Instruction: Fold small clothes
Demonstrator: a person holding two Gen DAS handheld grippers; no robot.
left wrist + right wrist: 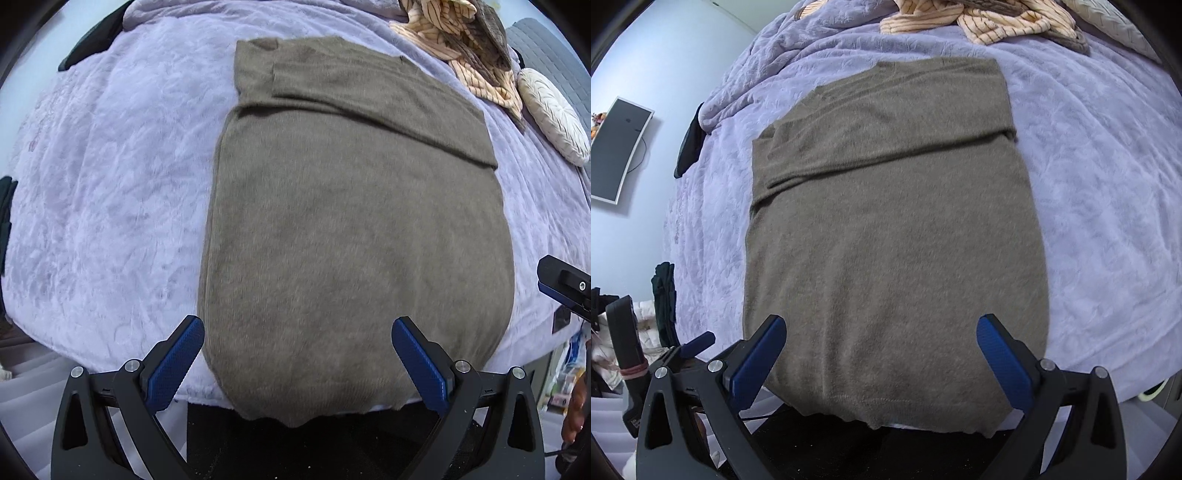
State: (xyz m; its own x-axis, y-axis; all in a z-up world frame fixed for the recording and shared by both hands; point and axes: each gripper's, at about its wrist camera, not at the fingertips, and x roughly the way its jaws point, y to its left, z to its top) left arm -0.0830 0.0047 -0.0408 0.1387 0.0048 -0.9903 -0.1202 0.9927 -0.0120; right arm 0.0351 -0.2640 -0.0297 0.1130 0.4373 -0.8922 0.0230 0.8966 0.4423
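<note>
My left gripper point(297, 354) hangs over the near end of the brown sweater point(354, 236), its 2 blue fingers point(173, 365) spread wide with nothing pressed between them; the left pad sits just off the sweater's left edge and the other one over its lower right part. My right gripper point(881, 354) is the same: fingers point(759, 363) as wide as they go, empty, straddling the sweater's point(894, 236) near hem.

The sweater lies flat on the lilac plush blanket point(110, 192) that covers the bed, lengthwise away from me. Its far part is folded across, leaving a raised band with a crease running from side to side. The near hem hangs a little over the bed's edge, above a dark floor.

At the far end of the bed a heap of cream striped clothes point(454, 40) lies with a darker brown piece on it, and just beside that a round white ribbed cushion point(554, 114). A black garment point(689, 144) drapes over the bed's left side. On the pale wall there is a dark screen point(617, 151). I see no basket or box among these things.
</note>
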